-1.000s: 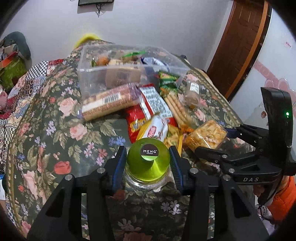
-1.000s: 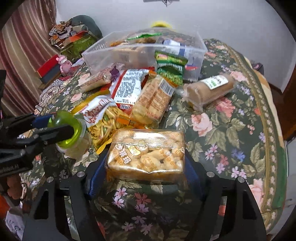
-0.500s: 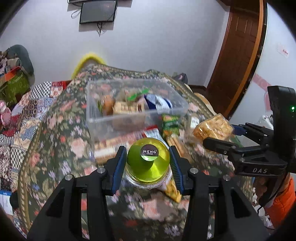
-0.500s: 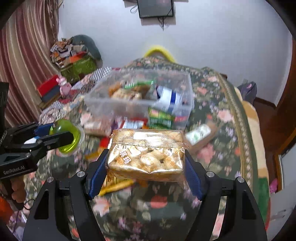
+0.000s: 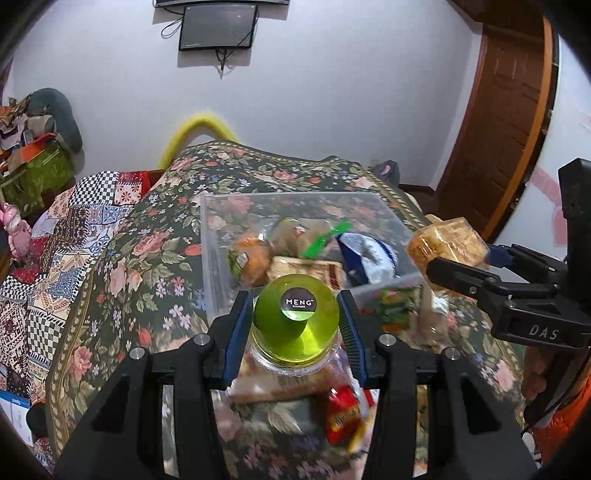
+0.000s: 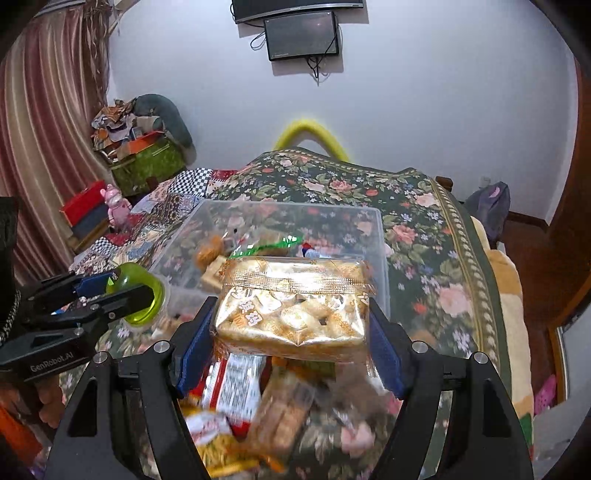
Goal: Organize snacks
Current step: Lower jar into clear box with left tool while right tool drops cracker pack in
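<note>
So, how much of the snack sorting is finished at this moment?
Done: several snacks already lie in the clear plastic box. In hand: the left gripper is clamped on a jar with a green lid, and the right gripper holds a golden cracker packet, both lifted near the box. Left: the loose packets on the floral cloth below.

Premises: a lived-in room of a private home. A floral tablecloth (image 6: 424,221) covers the tabletop, with a patchwork quilt (image 5: 74,229) spread beside it. A small dark screen (image 6: 302,35) is mounted on the white wall, its cables hanging loose. A striped curtain (image 6: 40,129) hangs at one side; a brown panelled wooden door (image 5: 502,122) stands at the other. Boxes and bundled cloth (image 6: 136,147) are piled in the corner, a pink toy figure (image 6: 114,206) just beside them.
</note>
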A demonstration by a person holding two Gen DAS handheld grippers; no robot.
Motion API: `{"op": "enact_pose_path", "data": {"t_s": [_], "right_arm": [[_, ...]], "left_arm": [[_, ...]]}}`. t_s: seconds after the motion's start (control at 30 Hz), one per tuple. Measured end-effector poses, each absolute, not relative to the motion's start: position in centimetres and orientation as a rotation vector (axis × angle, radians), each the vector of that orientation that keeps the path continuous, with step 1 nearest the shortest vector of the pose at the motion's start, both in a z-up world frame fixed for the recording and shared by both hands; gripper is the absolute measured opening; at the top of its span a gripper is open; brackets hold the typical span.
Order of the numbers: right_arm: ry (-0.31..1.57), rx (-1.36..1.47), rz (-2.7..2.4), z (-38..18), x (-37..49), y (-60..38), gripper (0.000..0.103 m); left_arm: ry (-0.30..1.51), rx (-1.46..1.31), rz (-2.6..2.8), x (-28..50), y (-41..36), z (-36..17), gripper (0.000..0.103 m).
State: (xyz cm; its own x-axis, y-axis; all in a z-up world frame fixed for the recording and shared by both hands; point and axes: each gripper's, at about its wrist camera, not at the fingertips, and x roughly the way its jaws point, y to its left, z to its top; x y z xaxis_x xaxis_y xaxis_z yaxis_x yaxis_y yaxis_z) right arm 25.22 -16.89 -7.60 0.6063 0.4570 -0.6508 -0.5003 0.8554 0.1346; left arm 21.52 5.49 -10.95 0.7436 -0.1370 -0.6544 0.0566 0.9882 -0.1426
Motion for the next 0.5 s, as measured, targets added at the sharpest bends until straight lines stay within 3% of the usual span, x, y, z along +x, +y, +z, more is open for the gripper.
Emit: {"op": "enact_pose_path", "data": {"t_s": [0.5], "right_arm": [[0.811,-0.101,0.536,-10.7,30.4,-13.6,0.072]], "left_arm": [[0.743,-0.113,-0.057,26.7,6.6,-12.9,0.047]]}}
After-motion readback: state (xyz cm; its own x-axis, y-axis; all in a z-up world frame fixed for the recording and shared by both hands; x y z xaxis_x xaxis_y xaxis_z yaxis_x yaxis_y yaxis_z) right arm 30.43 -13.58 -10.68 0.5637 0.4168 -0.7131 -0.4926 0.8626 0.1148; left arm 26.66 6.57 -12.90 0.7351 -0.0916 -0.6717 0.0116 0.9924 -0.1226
